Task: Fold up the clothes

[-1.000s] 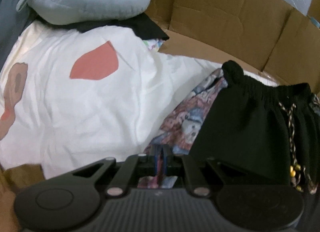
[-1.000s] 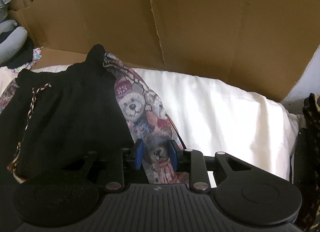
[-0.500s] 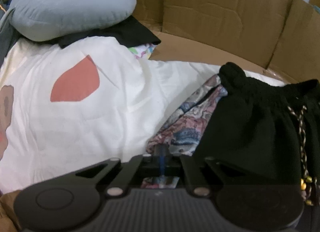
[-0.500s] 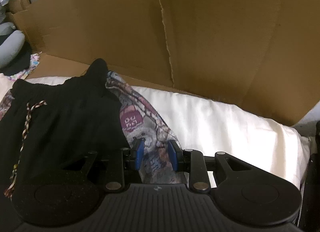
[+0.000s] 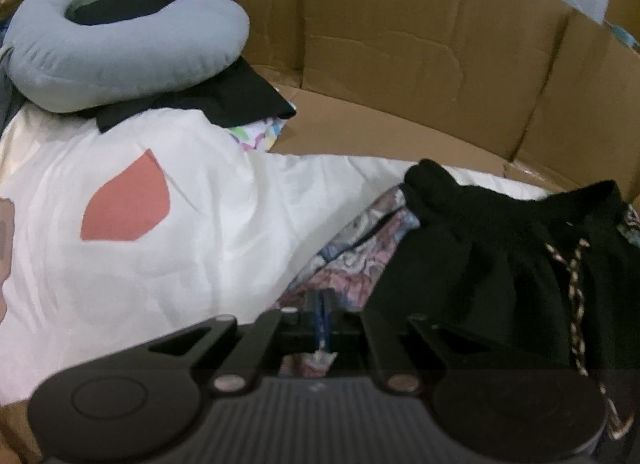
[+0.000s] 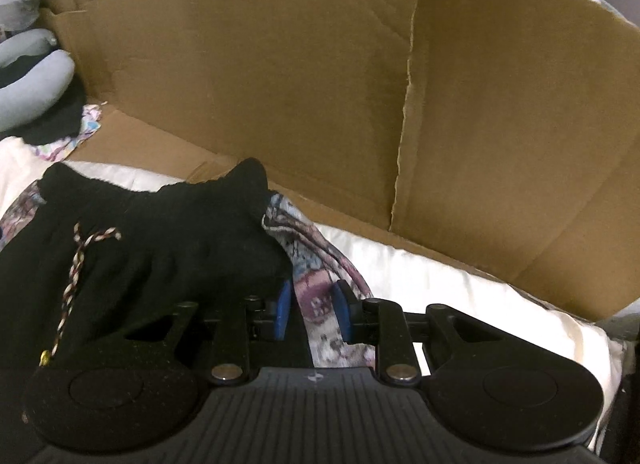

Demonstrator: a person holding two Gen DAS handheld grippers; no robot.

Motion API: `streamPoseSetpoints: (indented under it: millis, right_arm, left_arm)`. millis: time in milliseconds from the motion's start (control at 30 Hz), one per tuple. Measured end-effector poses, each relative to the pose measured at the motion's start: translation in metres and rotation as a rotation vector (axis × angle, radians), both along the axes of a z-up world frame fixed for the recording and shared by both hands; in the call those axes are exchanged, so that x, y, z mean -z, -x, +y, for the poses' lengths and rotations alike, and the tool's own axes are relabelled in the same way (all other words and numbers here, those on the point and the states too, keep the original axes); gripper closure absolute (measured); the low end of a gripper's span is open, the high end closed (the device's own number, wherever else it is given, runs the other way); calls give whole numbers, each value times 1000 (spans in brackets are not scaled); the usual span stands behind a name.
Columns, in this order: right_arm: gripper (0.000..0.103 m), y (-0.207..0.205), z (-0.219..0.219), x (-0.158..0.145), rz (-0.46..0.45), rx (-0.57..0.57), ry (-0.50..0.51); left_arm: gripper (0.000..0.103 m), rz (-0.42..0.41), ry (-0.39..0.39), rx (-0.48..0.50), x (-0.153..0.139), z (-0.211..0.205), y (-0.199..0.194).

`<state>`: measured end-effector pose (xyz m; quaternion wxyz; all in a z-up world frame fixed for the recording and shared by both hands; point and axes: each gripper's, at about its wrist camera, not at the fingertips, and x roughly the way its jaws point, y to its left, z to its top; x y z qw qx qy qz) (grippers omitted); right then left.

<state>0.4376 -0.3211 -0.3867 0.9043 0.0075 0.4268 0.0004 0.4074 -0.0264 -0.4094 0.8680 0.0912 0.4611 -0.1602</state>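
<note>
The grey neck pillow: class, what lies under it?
Under the grey neck pillow lies a black garment, spread over the white bedding. A pastel-patterned cloth peeks out below; the rest is covered.

We cannot see where the patterned fabric (image 5: 360, 256) ends: it runs under the black shorts (image 5: 500, 264) and behind the left gripper (image 5: 322, 316), whose body hides the cloth below the pads. From the right wrist, the shorts (image 6: 160, 248) are cut off at the left edge, and the print (image 6: 320, 304) between the right gripper (image 6: 312, 310) pads is too blurred for us to read. The neck pillow (image 6: 28, 83) is only partly in view.
</note>
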Motion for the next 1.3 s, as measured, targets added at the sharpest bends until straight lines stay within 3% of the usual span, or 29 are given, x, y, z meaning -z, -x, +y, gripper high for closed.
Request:
streamPoseSetpoints:
  millis: [133, 300, 533, 667, 1000, 1300]
  right_arm:
    - [75, -14, -5, 11, 24, 26, -8]
    - [75, -20, -9, 21, 55, 60, -28]
    - [74, -19, 7, -2, -19, -8, -18]
    - [74, -35, 17, -6, -46, -9, -32]
    - [74, -57, 15, 3, -41, 4, -41]
    - [73, -74, 15, 22, -2, 2, -23]
  left_arm:
    - [101, 26, -46, -9, 12, -4, -13]
    - [101, 16, -84, 6, 7, -10, -13]
    - [100, -54, -50, 119, -15, -22, 2]
    - [100, -81, -27, 137, -15, -37, -5]
    - [100, -80, -7, 160, 2, -66, -29]
    - [100, -45, -62, 135, 24, -66, -48]
